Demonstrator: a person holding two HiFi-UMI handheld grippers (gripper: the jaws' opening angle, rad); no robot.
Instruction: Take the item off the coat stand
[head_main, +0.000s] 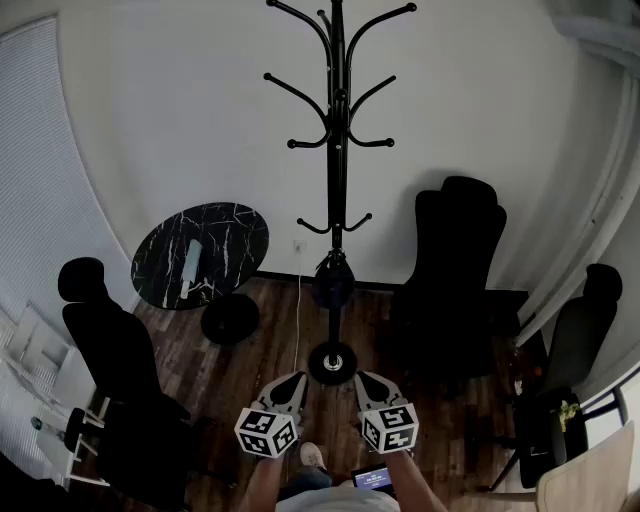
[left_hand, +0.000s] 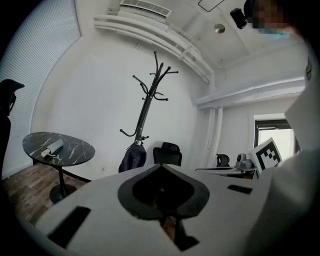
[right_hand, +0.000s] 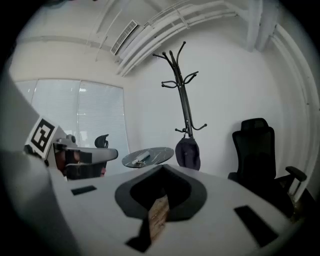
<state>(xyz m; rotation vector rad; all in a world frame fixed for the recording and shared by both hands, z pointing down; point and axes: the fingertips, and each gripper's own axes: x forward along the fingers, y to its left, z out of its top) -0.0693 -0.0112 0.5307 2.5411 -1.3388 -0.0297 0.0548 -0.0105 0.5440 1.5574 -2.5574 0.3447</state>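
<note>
- left gripper (head_main: 292, 382): jaws fully closed, empty
- right gripper (head_main: 368, 381): jaws closed, nothing held
- one marble table (head_main: 200, 255), left
- one dark bag (head_main: 333, 281) hanging low on the one coat stand (head_main: 338, 150), well apart from both grippers
- three black chairs (head_main: 112, 345)

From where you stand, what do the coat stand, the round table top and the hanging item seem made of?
Coat stand: likely black-painted metal, from its thin curved hooks. Table top: glossy black marble or imitation, white veins show. Hanging item: probably dark fabric, it sags softly.
</note>
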